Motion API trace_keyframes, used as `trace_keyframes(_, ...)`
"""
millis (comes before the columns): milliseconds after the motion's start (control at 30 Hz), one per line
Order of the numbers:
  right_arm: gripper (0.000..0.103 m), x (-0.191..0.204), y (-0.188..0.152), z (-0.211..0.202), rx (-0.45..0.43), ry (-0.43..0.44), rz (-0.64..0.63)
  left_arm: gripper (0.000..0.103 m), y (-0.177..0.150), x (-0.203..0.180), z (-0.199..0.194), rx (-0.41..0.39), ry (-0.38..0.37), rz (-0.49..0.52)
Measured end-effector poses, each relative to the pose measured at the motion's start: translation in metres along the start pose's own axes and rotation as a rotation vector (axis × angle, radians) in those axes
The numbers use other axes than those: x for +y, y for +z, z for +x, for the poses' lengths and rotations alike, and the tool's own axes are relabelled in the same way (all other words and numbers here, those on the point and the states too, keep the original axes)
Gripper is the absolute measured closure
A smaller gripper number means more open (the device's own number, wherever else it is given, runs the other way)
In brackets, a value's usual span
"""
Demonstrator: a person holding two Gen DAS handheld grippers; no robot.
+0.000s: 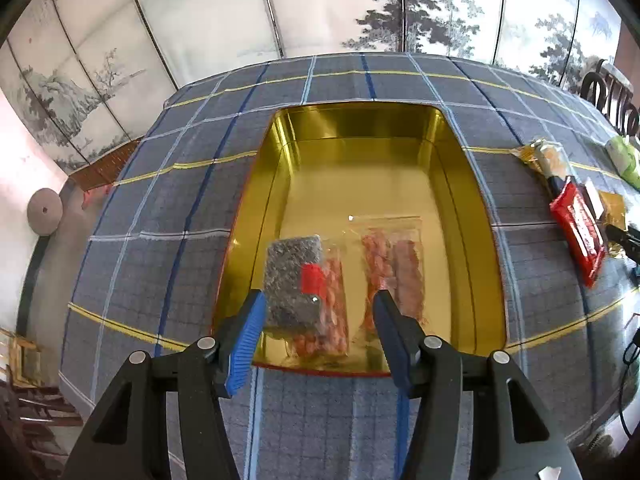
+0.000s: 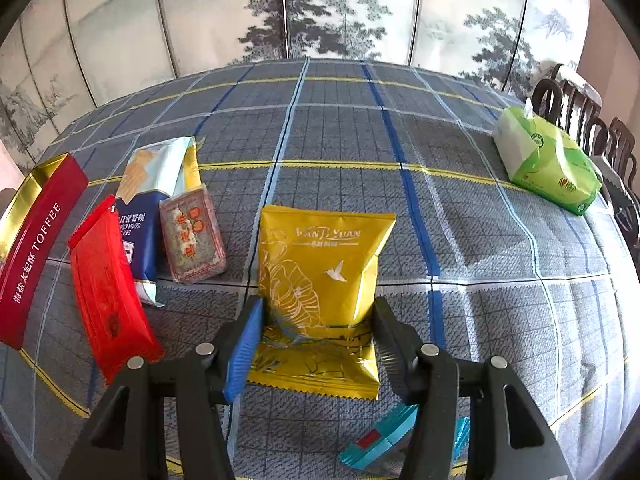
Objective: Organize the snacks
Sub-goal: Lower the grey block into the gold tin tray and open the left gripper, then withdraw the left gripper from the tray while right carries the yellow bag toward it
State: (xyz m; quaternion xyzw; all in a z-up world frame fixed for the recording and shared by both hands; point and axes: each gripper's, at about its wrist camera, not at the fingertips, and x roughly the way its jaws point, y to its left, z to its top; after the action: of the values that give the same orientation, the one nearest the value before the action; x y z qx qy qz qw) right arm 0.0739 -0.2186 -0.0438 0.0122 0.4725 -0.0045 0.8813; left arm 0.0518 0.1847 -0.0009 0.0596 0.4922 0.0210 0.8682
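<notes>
While the left gripper (image 1: 318, 312) hangs released over two snack packs (image 1: 306, 292) inside the gold tin (image 1: 472, 240) | right gripper (image 2: 318, 316) released, straddling yellow bag (image 2: 320, 292) lying on surface (image 2: 480, 280)

Left wrist looks down close into the gold tin (image 1: 472, 216); right wrist faces the red packet (image 2: 108, 292), seen in both.

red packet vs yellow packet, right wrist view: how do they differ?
The red packet is long, narrow and translucent; the yellow packet is wider, opaque, with line art and a white bird. The red packet lies left, clear of the right gripper; the yellow packet sits between its open fingers. Both lie flat on the checked tablecloth.
</notes>
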Motion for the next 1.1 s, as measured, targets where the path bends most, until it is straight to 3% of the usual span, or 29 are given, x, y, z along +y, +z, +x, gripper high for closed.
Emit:
trace_keyframes(200,0.045,-0.009,0.01,0.005,0.04,0.019,0.022,0.05,-0.006,0.0,-0.006,-0.009,-0.013,-0.023)
trace_keyframes(500,0.034,-0.008,0.017,0.013,0.043,-0.001,0.011,0.05,-0.009,-0.004,-0.009,-0.011,-0.021,-0.039)
trace_keyframes(800,0.046,0.013,0.011,0.008,0.036,-0.024,-0.023,0.049,-0.009,-0.003,-0.012,-0.023,-0.006,-0.047)
trace_keyframes(1100,0.048,0.022,0.005,-0.003,0.025,-0.046,0.035,0.035,-0.012,0.004,-0.017,-0.034,-0.007,-0.099)
